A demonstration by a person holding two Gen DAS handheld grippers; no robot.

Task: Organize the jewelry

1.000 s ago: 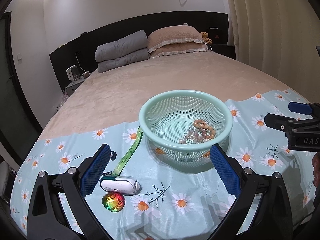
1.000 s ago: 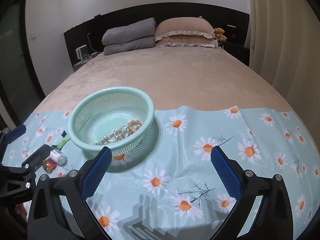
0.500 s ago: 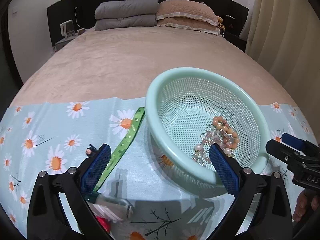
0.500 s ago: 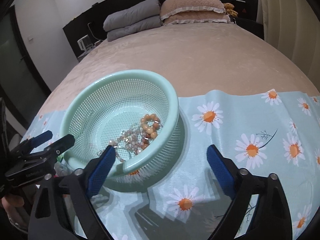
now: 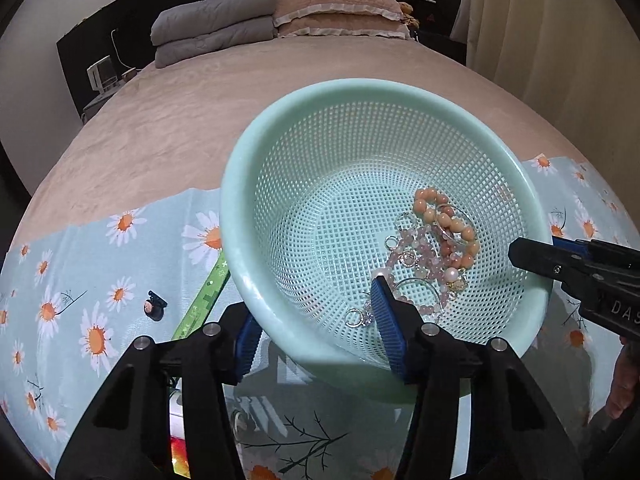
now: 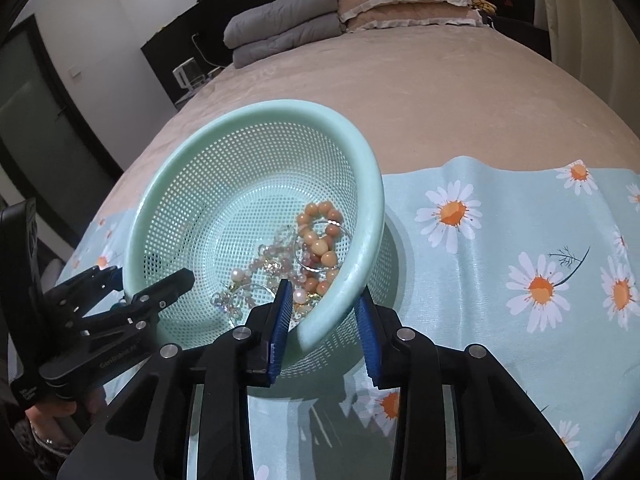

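Observation:
A mint green mesh basket (image 5: 312, 120) (image 6: 256, 112) sits on a daisy-print cloth on the bed. It holds a tangle of jewelry (image 5: 432, 248) (image 6: 304, 256): orange and pink bead bracelets, pearls, silver rings. My left gripper (image 5: 320, 332) straddles the basket's near left rim, one finger inside, one outside, shut on the rim. My right gripper (image 6: 326, 312) straddles the near right rim the same way, shut on it. Each gripper shows in the other's view, the right (image 5: 576, 268) and the left (image 6: 132, 300).
On the daisy cloth (image 6: 520, 240) left of the basket lie a green tape strip (image 5: 204, 304), a small black clip (image 5: 154, 306), and a white case with a shiny ball (image 5: 178, 440), partly hidden. Pillows (image 5: 336, 8) and folded grey quilts (image 5: 212, 36) lie at the bed's head.
Both grippers moved forward onto the basket and narrowed from wide open to clamped on opposite sides of its rim. The basket now fills more of both views.

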